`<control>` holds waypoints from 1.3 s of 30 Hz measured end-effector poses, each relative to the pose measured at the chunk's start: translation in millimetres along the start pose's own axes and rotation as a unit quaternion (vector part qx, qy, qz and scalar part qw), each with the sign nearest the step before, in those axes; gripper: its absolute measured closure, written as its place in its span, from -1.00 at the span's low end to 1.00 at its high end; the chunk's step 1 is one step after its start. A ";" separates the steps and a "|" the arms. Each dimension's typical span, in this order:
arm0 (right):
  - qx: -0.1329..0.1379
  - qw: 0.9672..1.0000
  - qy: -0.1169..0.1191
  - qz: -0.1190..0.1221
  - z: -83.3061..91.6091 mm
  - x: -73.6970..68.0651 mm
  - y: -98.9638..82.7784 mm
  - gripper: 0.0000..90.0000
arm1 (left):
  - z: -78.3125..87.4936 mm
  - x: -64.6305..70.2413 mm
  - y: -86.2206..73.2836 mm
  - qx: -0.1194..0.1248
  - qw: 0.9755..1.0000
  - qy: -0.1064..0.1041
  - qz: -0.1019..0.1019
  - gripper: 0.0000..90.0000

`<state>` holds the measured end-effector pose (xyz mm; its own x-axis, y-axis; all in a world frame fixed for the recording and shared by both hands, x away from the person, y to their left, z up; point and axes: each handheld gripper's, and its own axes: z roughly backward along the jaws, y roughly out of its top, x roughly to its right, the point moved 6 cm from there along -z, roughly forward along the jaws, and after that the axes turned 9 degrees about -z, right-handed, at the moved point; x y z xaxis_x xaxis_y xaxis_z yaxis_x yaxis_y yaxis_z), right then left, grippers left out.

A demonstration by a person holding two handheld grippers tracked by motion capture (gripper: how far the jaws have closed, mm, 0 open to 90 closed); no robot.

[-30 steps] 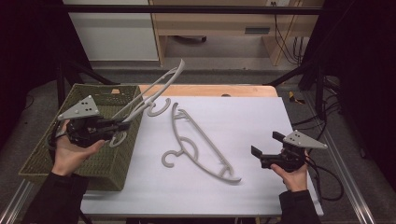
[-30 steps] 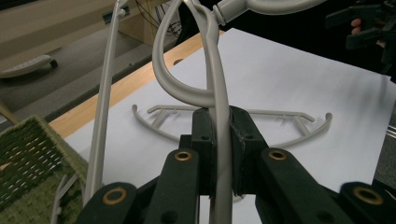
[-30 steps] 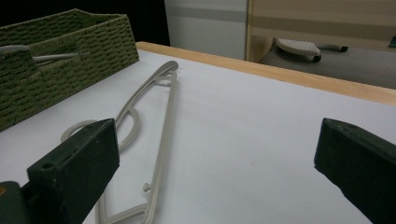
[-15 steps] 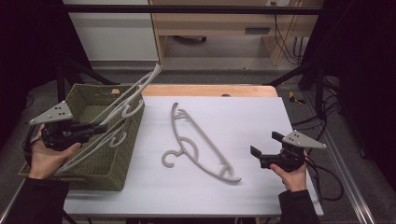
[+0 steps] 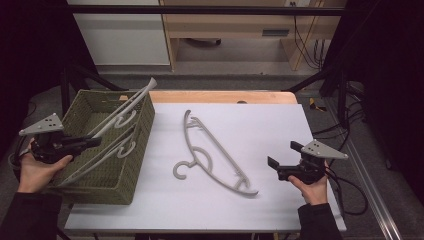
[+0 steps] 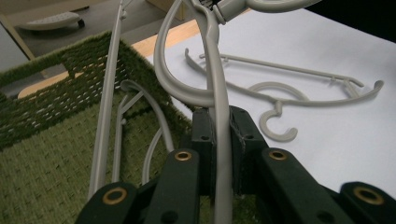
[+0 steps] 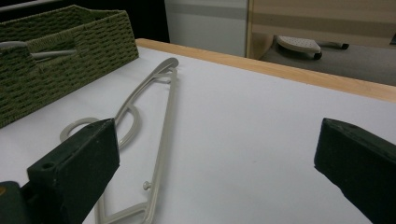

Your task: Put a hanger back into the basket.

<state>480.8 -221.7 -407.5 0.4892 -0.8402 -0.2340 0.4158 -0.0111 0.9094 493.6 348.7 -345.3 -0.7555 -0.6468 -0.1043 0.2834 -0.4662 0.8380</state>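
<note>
From above, the left tongs [image 5: 92, 142] sit over the green woven basket [image 5: 142, 150] at the left edge of the white bench [image 5: 280, 125], clamped on a grey hanger [image 5: 117, 127]. That hanger slants through the basket, its lower end down inside and its upper end poking out past the far rim. A second curved grey piece lies in the basket just beside it; I cannot tell whether that belongs to the same hanger or another. A second grey hanger [image 5: 212, 152] lies flat on the bench between the basket and the right tongs [image 5: 272, 159], touching neither. The right tongs are held low near the bench's right side, jaws spread wide with nothing between them.

In the left gripper view, the two black jaws are pressed tight on a thin bar of the held hanger [image 6: 219, 116], which rises straight up out of the tongs [image 6: 219, 126]. The basket's woven floor and wall [image 6: 60, 140] lie below and to the left, with pale hanger bars resting inside. Beyond the basket, the loose hanger [image 6: 280, 93] lies on the white bench [image 6: 336, 140].

In the right gripper view, the jaws stand far apart at either edge, released. The loose hanger [image 7: 161, 130] lies flat on the bench [image 7: 252, 140] ahead, and the basket [image 7: 65, 60] sits at the far left.
</note>
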 end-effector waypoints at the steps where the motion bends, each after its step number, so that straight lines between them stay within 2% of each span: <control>1: -0.001 1.000 0.001 0.003 0.0 0.1 -0.2 -0.99 | 0.2 -2.4 -3.4 -0.003 1.000 -0.001 0.003 0.81; 17: -0.002 1.000 0.001 0.001 -1.3 -0.5 -0.7 -0.99 | 7.1 -21.9 -36.8 -0.025 0.999 0.005 0.027 0.81; 21: -0.003 1.000 0.000 0.000 -1.5 -0.5 -1.0 -0.99 | 7.9 -23.3 -41.7 -0.032 0.999 0.010 0.022 0.81; 30: -0.004 1.000 0.001 0.001 -2.1 -0.9 -1.4 -0.99 | 5.7 -25.4 -48.6 -0.042 0.999 0.013 0.020 0.81; 32: -0.004 1.000 0.002 0.001 -2.2 -1.1 -1.5 -0.99 | 2.9 -29.1 -53.7 -0.055 0.998 0.021 0.024 0.81; 34: -0.006 1.000 0.002 0.007 -2.3 -0.5 -1.9 -0.99 | -0.6 -30.7 -58.5 -0.057 0.998 0.019 0.035 0.81; 37: -0.007 1.000 0.002 0.007 -2.8 -0.3 -2.2 -0.99 | -4.9 -30.9 -64.6 -0.059 0.997 0.017 0.038 0.81; 39: -0.008 1.000 0.001 0.005 -3.3 -0.6 -2.8 -0.99 | -5.0 -30.8 -63.8 -0.064 0.997 0.024 0.033 0.81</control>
<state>481.9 -219.4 -411.0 0.4949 -0.8393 -0.2251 0.4233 0.0066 0.9060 501.8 395.3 -398.3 -0.7038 -0.7060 -0.0790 0.4072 -0.4921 0.7694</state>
